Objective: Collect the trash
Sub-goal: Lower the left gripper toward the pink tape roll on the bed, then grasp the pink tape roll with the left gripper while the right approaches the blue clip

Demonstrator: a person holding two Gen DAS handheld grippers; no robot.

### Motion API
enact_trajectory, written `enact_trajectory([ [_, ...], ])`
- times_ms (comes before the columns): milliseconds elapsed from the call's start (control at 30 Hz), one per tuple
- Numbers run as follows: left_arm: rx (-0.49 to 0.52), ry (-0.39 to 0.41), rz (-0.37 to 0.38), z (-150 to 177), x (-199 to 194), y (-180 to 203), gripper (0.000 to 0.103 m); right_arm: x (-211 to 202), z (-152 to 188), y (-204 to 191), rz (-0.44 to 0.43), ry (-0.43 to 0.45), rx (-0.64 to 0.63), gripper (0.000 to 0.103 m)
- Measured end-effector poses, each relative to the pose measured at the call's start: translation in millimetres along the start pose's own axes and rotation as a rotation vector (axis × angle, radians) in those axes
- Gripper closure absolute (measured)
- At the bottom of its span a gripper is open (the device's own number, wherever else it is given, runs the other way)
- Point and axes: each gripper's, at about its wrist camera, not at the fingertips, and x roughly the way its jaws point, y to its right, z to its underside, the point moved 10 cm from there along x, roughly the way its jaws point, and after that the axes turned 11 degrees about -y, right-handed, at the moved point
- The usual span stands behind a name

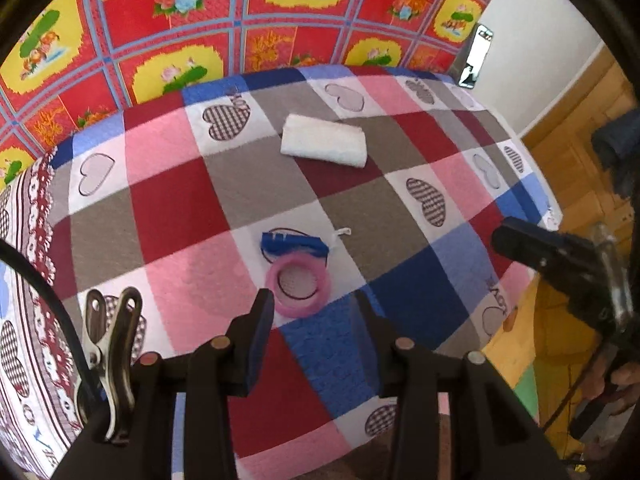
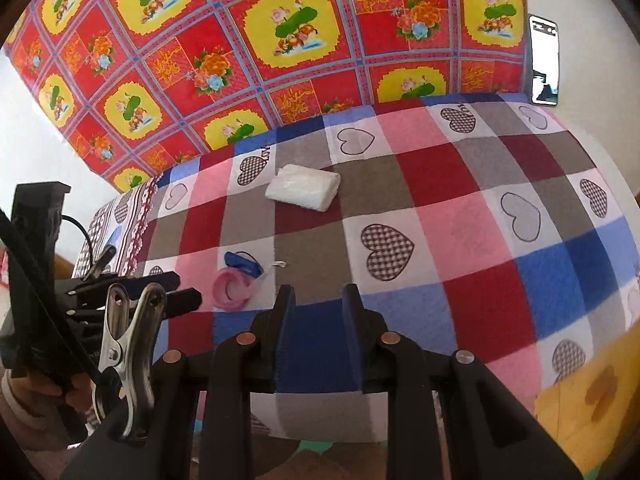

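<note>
The bed (image 1: pixel 400 208), covered in a soft patchwork quilt, carries everything here, and that softness is the main risk: jaws pressed down on small trash could pinch the quilt along with it, or sink and push the piece aside.

The white folded pad (image 1: pixel 324 146) lies well beyond both grippers, toward the red floral cloth (image 1: pixel 240 12) at the back.

The pink tape roll (image 1: pixel 298 286) lies flat just ahead of the left gripper (image 1: pixel 316 312). Its jaws stand parted with nothing between them, the left finger's tip almost at the roll's rim. Lying flat, the roll offers only a thin wall; a poor bite could flip it or let it slide.

The blue scrap (image 1: pixel 294 245) touches the roll's far edge and may get dragged along.

The right gripper (image 2: pixel 318 312) hovers over the near edge, jaws narrowly apart and empty, well right of the roll.

A tiny white bit (image 1: pixel 343 233) beside the scrap could easily be missed.
</note>
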Motion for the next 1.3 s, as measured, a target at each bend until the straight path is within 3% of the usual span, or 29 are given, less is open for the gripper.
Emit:
enact_trajectory([
  [367, -0.065, -0.006, -0.074, -4, 21, -3, 0.062, 11, -3, 17, -0.038, -0.045, -0.047, 0.078],
  [700, -0.002, 0.020, -0.204, -9, 29, 6, 0.062, 13, -3, 20, -0.048, -0.048, -0.058, 0.078],
  [800, -0.001, 0.038, -0.229, -10, 29, 4, 0.070, 13, -2, 21, -0.048, -0.047, -0.060, 0.078],
  [867, -0.010, 0.019, -0.193, -9, 33, 4, 0.093, 14, -3, 21, -0.049, -0.046, -0.062, 0.078],
  [967, -0.055, -0.010, -0.156, -2, 40, -3, 0.093, 15, -3, 20, -0.052, -0.048, -0.065, 0.078],
  [1300, -0.085, 0.077, -0.116, -3, 6, -12, 0.095, 24, -9, 1, -0.067, -0.066, -0.111, 0.078],
])
